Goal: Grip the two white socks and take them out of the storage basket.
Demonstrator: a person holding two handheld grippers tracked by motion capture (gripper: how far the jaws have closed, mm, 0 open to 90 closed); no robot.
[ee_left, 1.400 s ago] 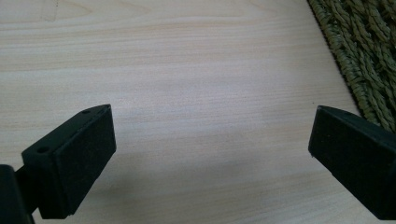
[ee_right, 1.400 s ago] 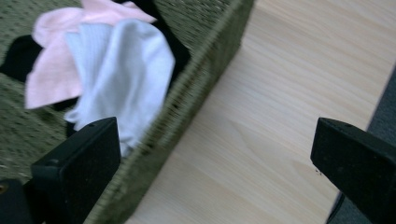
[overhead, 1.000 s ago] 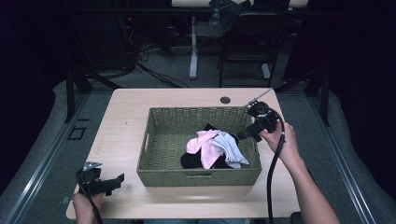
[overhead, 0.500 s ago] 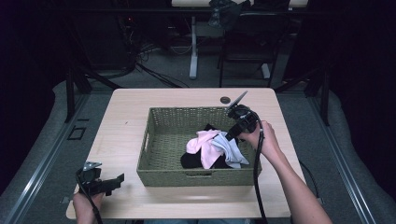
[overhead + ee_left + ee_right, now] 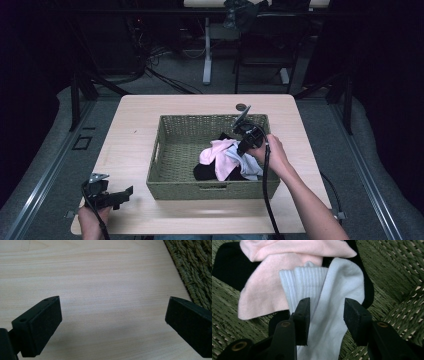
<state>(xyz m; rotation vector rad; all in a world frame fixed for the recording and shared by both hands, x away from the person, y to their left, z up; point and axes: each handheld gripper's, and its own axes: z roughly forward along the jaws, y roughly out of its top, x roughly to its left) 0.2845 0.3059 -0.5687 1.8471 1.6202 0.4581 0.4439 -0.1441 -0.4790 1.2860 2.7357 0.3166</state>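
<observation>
Here, taking the green woven basket [image 5: 175, 150] as the landmark, the left gripper [image 5: 125, 194] sits off the basket's near-left corner, low over the bare wooden table [image 5: 135, 125], close to the table's near edge. Its jaws stand spread wide; in the left gripper view there is only table wood between them, and the basket's woven wall [image 5: 195, 270] runs just beyond the far jaw.

Inside the basket, toward its right half, lies a small heap of socks. A black sock [image 5: 205, 172] is at the bottom, a pink sock [image 5: 212, 152] lies across it on the heap's left, and a white sock [image 5: 235, 162] lies on the heap's right, touching the pink one.

Further right, the right gripper [image 5: 241, 150] reaches in over the basket's right wall and points down at the heap. Its jaws have just been closing; in the right gripper view they straddle the white sock [image 5: 329, 305], ribbed cuff by the left jaw, with a gap yet between them and the cloth not visibly pinched.
</observation>
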